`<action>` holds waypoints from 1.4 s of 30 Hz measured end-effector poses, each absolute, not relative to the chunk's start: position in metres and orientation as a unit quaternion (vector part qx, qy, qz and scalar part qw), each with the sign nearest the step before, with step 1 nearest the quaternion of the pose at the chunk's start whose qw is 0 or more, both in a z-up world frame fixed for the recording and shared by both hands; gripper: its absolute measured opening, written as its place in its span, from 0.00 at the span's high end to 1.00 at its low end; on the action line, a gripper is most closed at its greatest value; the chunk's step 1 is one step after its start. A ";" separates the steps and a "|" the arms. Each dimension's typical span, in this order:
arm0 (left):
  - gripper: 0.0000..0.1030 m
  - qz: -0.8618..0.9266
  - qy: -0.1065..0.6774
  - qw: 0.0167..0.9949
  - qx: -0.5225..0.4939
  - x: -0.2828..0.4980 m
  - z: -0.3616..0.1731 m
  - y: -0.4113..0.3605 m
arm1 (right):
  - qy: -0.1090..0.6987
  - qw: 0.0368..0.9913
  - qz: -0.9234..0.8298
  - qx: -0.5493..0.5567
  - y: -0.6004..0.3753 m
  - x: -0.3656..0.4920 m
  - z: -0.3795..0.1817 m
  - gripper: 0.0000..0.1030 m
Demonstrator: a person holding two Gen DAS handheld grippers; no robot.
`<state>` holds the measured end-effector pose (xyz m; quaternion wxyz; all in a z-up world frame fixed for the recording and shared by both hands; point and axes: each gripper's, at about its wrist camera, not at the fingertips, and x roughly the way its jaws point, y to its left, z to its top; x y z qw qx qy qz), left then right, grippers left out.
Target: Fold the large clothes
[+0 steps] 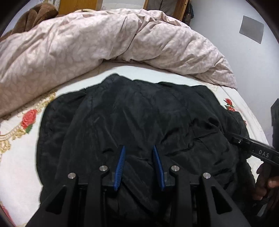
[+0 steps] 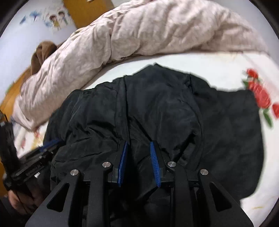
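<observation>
A large black jacket (image 1: 132, 118) lies partly folded on the white rose-printed bed sheet (image 1: 17, 157). My left gripper (image 1: 139, 148) is over the jacket's near edge, its blue pads apart with a ridge of black fabric between them; no clamp shows. My right gripper (image 2: 138, 144) is likewise over the jacket (image 2: 165, 108), pads apart with a fabric fold between them. Each gripper shows in the other's view: the right one at the jacket's right edge (image 1: 252, 146), the left one at the left edge (image 2: 40, 153).
A crumpled pink duvet (image 1: 97, 43) is heaped across the far side of the bed. A brown blanket (image 1: 34, 15) lies behind it at the far left. A wall (image 1: 226, 26) rises past the bed on the right. Wooden furniture stands behind.
</observation>
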<state>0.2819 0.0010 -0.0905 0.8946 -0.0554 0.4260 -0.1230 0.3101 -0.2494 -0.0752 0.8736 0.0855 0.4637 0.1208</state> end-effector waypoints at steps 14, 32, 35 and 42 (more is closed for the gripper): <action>0.66 -0.160 0.449 0.878 -0.039 0.238 -0.124 -0.021 | 0.507 0.847 0.138 0.082 -0.225 0.265 -0.119 0.72; 0.66 -0.133 0.445 0.885 -0.033 0.189 -0.070 -0.009 | 0.475 0.872 0.111 0.036 -0.220 0.206 -0.060 0.72; 0.65 -0.121 0.439 0.890 -0.032 0.162 -0.053 -0.004 | 0.460 0.881 0.107 0.036 -0.225 0.176 -0.042 0.72; 0.53 -0.097 0.422 0.901 -0.032 0.095 -0.024 0.010 | 0.448 0.889 0.091 0.042 -0.234 0.109 -0.017 0.72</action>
